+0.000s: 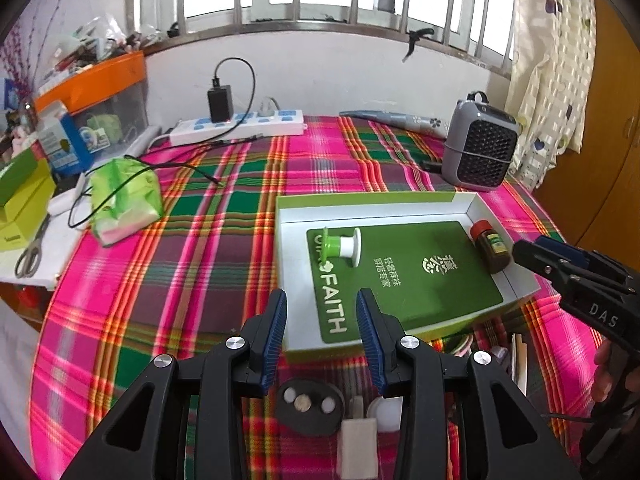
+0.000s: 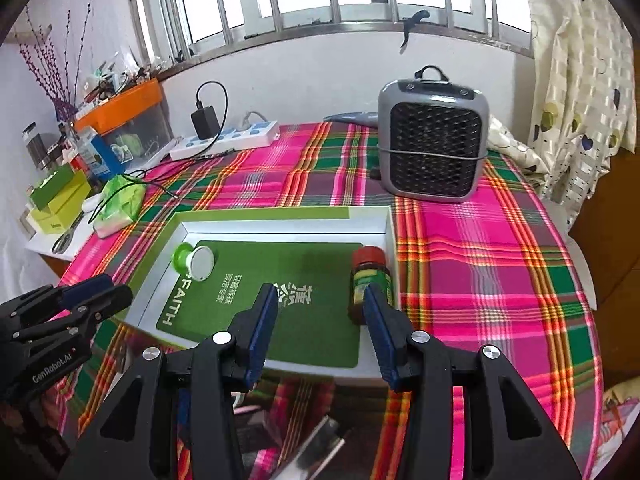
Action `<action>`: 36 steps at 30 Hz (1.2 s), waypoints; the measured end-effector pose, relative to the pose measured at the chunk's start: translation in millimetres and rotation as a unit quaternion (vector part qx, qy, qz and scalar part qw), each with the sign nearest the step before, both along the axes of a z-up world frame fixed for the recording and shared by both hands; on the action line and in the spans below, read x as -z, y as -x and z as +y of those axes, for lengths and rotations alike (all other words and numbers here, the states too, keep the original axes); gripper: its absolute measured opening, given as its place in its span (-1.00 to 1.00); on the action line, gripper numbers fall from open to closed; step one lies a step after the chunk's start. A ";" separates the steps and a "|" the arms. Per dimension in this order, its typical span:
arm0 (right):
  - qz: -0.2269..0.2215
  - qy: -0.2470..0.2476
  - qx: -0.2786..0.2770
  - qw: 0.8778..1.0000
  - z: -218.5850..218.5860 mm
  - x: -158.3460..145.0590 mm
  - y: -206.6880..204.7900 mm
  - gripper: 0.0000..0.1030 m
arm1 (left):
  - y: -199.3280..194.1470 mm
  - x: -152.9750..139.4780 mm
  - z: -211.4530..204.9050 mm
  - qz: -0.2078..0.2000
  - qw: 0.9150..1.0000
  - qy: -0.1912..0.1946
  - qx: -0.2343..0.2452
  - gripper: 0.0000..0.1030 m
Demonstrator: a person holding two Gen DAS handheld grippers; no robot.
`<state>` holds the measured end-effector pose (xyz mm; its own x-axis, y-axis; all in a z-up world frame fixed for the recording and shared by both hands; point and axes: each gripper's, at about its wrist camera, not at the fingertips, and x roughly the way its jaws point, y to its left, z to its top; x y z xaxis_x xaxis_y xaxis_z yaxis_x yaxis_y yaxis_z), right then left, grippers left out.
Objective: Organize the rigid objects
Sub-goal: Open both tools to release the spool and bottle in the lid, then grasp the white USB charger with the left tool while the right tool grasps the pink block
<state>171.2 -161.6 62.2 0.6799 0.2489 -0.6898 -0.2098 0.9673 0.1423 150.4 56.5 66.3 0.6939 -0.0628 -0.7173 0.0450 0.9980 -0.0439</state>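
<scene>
Both claws hang over the near edge of the white box (image 1: 472, 204) on the plaid-covered worktop (image 1: 224, 248), their blue pads apart and nothing between them. The left claw (image 1: 322, 312) sits above the box's near left corner — the right claw (image 2: 320, 308) above its green liner. Inside lie a green-and-white spool (image 1: 340, 242) at the left end and a red-capped brown jar (image 1: 491, 246) against the right wall. A grey fan (image 2: 434, 148) stands behind.

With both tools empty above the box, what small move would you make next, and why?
Probably lower the left tool toward the small items on the cloth below it: the box holds only a spool and a jar, and both tools stand open.
</scene>
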 end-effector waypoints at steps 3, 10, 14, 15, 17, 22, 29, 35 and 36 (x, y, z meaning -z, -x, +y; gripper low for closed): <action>-0.004 -0.007 0.005 1.000 -4.6 -4.2 9.1 -0.10 | 10.3 -2.9 5.3 -0.005 1.000 0.003 -0.003 -0.31; -0.019 -0.028 0.013 0.999 -16.2 -9.5 26.4 -0.10 | 30.7 -2.7 16.9 -0.007 1.000 0.016 -0.011 -0.31; -0.020 -0.020 0.011 1.000 -18.2 -9.8 37.7 -0.10 | 41.2 2.1 23.3 -0.001 1.000 0.017 -0.012 -0.31; -0.020 -0.018 0.010 1.000 -18.8 -9.0 40.5 -0.10 | 43.1 3.2 24.7 0.000 1.000 0.018 -0.012 -0.31; -0.016 -0.017 0.008 1.000 -20.1 -6.2 46.2 -0.11 | 47.9 5.6 28.2 0.003 1.000 0.025 -0.012 -0.31; -0.010 -0.015 -0.012 1.000 -19.8 0.9 60.8 -0.10 | 62.0 13.7 32.4 0.012 0.999 0.031 -0.006 -0.31; -0.002 -0.012 -0.057 0.998 -13.1 14.8 86.0 -0.11 | 79.5 20.6 29.0 0.019 0.999 0.048 0.017 -0.31; 0.006 -0.010 -0.092 0.996 -5.2 25.8 105.0 -0.10 | 87.6 26.3 19.7 0.025 0.998 0.055 0.032 -0.31; 0.008 -0.011 -0.098 0.995 -4.1 27.8 107.3 -0.10 | 88.5 27.9 17.7 0.027 0.997 0.055 0.035 -0.31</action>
<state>64.0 -165.7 34.5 0.6065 0.3913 -0.6921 -0.3915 0.9046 0.1684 61.9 74.1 38.4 0.6456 -0.1909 -0.7394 0.1095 0.9814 -0.1577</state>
